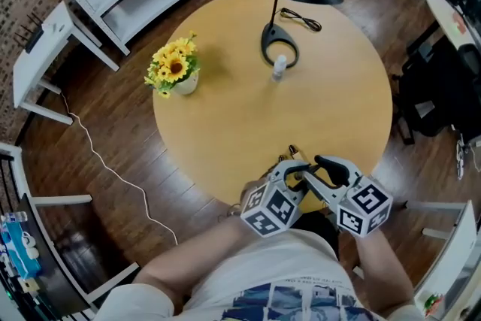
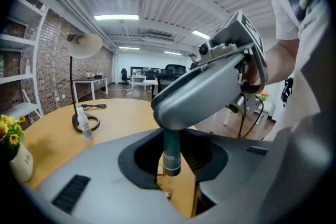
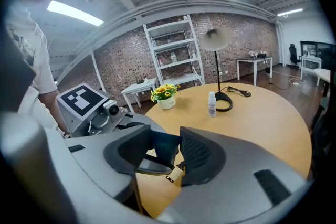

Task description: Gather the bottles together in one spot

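A round wooden table [image 1: 331, 109] stands on a dark plank floor, with white shelving far left. A small clear bottle [image 1: 279, 68] stands far centre, touching the black lamp's ring base [image 1: 264, 41]. A pot of sunflowers [image 1: 174, 68] sits well apart to the left. At the near edge, the left gripper [image 2: 176, 186] has its jaws drawn together on a slim teal tube [image 2: 170, 149]. The right gripper [image 3: 167, 162] has its jaws apart around the same tube.

Clear bottle [image 1: 279, 68] upright at lamp base [image 1: 264, 37]
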The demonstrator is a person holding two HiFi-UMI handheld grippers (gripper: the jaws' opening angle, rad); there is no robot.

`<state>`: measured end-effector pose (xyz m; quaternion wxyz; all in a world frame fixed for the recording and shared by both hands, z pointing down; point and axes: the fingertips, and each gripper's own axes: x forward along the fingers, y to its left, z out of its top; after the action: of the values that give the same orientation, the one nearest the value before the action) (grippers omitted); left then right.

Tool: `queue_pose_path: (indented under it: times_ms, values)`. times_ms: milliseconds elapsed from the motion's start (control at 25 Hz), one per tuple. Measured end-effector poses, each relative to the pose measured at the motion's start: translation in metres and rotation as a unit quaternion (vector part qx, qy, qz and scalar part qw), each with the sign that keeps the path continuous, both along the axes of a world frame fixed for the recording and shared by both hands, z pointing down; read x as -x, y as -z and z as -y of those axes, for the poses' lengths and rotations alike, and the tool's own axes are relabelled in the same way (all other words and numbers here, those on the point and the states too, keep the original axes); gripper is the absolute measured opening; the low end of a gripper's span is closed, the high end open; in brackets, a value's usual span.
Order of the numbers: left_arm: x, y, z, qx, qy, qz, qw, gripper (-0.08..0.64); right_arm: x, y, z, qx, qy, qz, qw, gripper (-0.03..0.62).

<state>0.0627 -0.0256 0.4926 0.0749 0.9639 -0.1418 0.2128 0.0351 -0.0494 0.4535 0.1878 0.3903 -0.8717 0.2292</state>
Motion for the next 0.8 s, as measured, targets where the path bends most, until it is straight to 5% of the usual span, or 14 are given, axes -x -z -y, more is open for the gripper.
queue_pose_path:
  times_ms: [240,360,440,600,800]
  values:
    - [0.001,-0.003,0.011,0.003,0.030,-0.001,0.9995,0.099,-0.003,0.001,0.009,-0.001,0.028,0.004,1.000,0.186]
    - [0.008,-0.007,0.025,0.017,0.066,0.007,0.9976,0.204,-0.017,0.008,0.025,-0.005,0.026,0.009,1.000,0.186]
    - [0.017,-0.008,0.035,0.031,0.102,0.009,0.9943,0.205,-0.036,0.013,0.043,-0.020,0.025,0.001,0.999,0.186]
    - [0.038,-0.011,0.049,0.061,0.182,0.025,0.9811,0.204,-0.077,0.017,0.090,-0.050,0.014,-0.023,0.998,0.186]
    - [0.060,-0.018,0.058,0.126,0.274,0.013,0.9533,0.206,-0.104,0.005,0.151,-0.063,0.007,-0.045,0.997,0.186]
